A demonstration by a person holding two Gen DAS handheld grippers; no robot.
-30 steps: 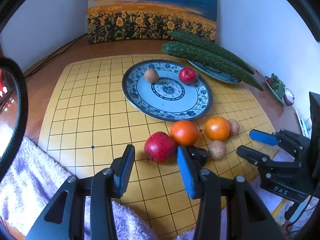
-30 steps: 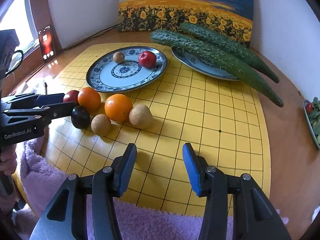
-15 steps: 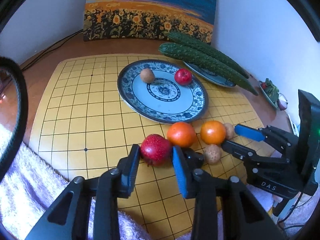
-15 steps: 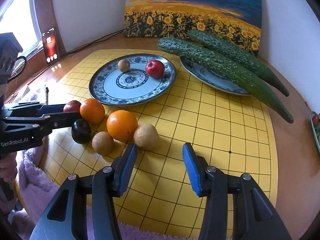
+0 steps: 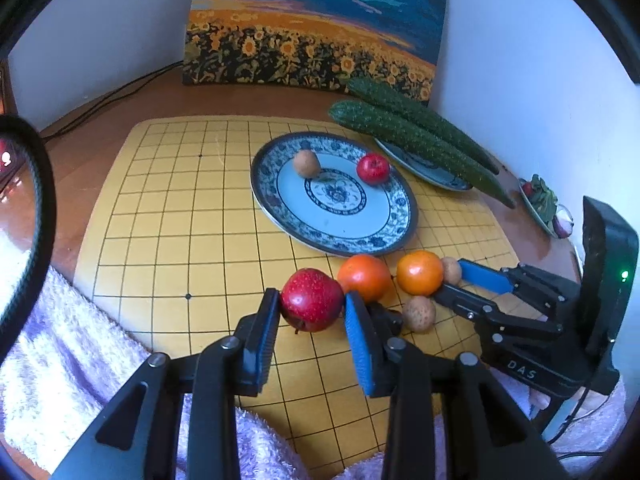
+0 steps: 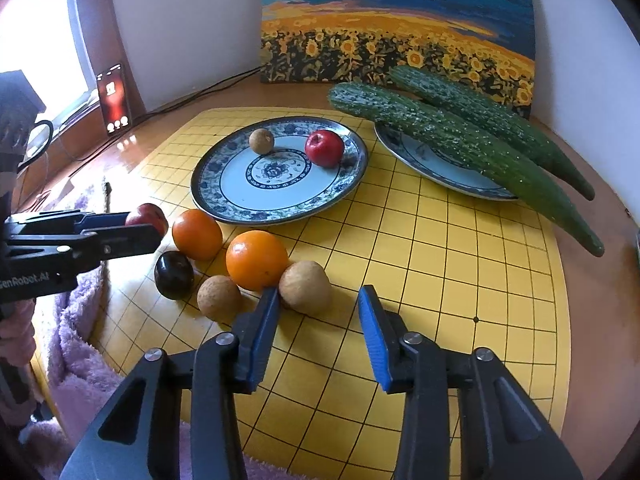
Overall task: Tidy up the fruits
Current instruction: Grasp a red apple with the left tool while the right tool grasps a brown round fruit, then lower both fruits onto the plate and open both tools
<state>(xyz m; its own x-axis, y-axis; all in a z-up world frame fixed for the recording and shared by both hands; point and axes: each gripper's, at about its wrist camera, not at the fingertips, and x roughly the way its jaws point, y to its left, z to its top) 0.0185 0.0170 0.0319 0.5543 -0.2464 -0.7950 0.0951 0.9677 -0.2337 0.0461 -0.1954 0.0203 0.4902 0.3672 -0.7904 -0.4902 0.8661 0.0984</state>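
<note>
- Left wrist view: the left gripper [image 5: 312, 310] clamps a red apple [image 5: 311, 299] between its 2 blue-padded fingers [image 5: 267, 330], both pads pressed against the fruit, at the near edge of the yellow grid board [image 5: 180, 216]
- Just right of the apple sit 2 oranges, 1 [image 5: 364, 278] touching it and the other [image 5: 420, 273] beside that; a small brown fruit [image 5: 419, 313] lies in front of them
- The right gripper [image 5: 456, 282] reaches in from the right, its jaws closing around a second brown fruit [image 5: 452, 270] behind the far orange
- The blue-and-white plate [image 5: 332, 236] behind the cluster carries a brown fruit [image 5: 306, 163] and a small red apple [image 5: 373, 168], well apart; 2 cucumbers [image 5: 416, 142] rest across another plate at the back, in front of a sunflower painting [image 5: 312, 24]
- Right wrist view: the right gripper [image 6: 318, 312] straddles a brown fruit [image 6: 306, 286]; its left pad touches the fruit, the right pad stands clear, and the jaws are closing
- An orange [image 6: 257, 260] touches that fruit; another orange [image 6: 197, 234], a dark plum [image 6: 174, 275] and a second brown fruit [image 6: 219, 297] cluster to the left
- The left gripper [image 6: 154, 226] enters from the left, gripping the red apple [image 6: 148, 216]
- A lit phone [image 6: 114, 98] leans against the wall; a purple towel [image 6: 80, 320] borders the board
</note>
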